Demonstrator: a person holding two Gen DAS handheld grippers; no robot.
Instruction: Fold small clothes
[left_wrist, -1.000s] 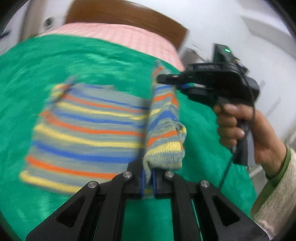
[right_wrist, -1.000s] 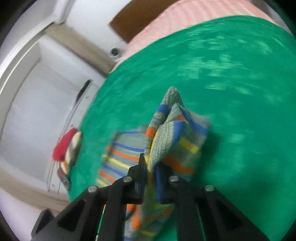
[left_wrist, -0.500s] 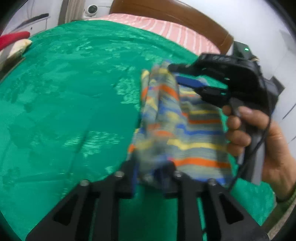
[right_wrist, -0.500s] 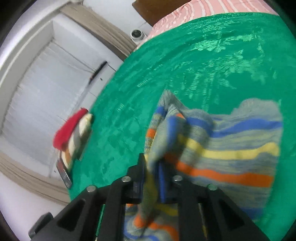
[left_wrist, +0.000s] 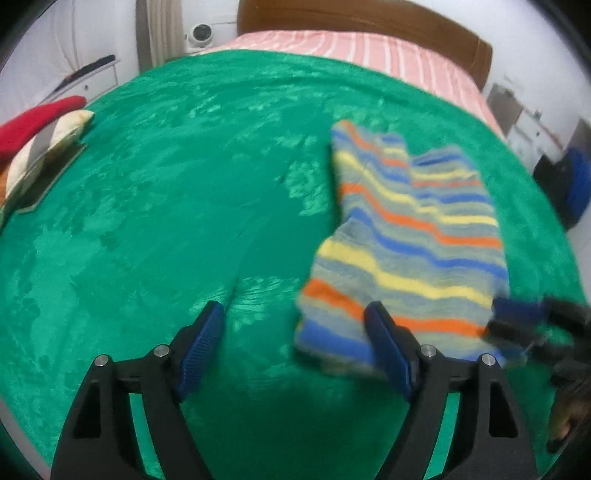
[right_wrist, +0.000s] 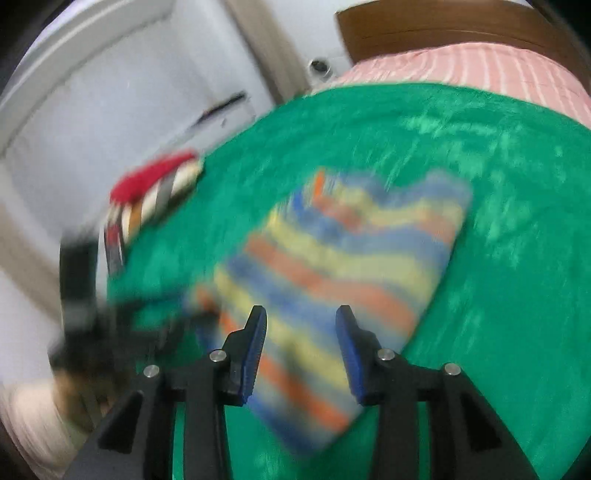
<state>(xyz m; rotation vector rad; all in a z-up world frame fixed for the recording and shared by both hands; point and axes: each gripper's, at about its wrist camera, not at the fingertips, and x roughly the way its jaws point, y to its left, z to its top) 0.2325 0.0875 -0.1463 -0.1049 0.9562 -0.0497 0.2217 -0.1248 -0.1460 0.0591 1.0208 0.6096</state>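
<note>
A small knitted garment (left_wrist: 406, 236) with blue, yellow and orange stripes lies folded on the green blanket (left_wrist: 166, 221), right of centre in the left wrist view. My left gripper (left_wrist: 293, 317) is open wide and its jaws are still opening; the garment's near left corner lies just past its right finger (left_wrist: 384, 343), untouched. In the blurred right wrist view, my right gripper (right_wrist: 301, 321) hovers over the garment (right_wrist: 343, 266) with jaws opening and the pads clear of the cloth. The right gripper (left_wrist: 532, 325) shows blurred at the garment's near right corner.
A stack of folded clothes topped with red (left_wrist: 40, 122) sits at the blanket's left edge. A pink striped sheet (left_wrist: 369, 48) and a wooden headboard (left_wrist: 369, 18) lie beyond. White cupboards (right_wrist: 110, 110) stand on the left. A sleeve (right_wrist: 33, 417) shows at lower left.
Both grippers were shut on the garment's sleeve and carried it across the body. Both have now let go and opened, and the garment lies folded on the blanket.
</note>
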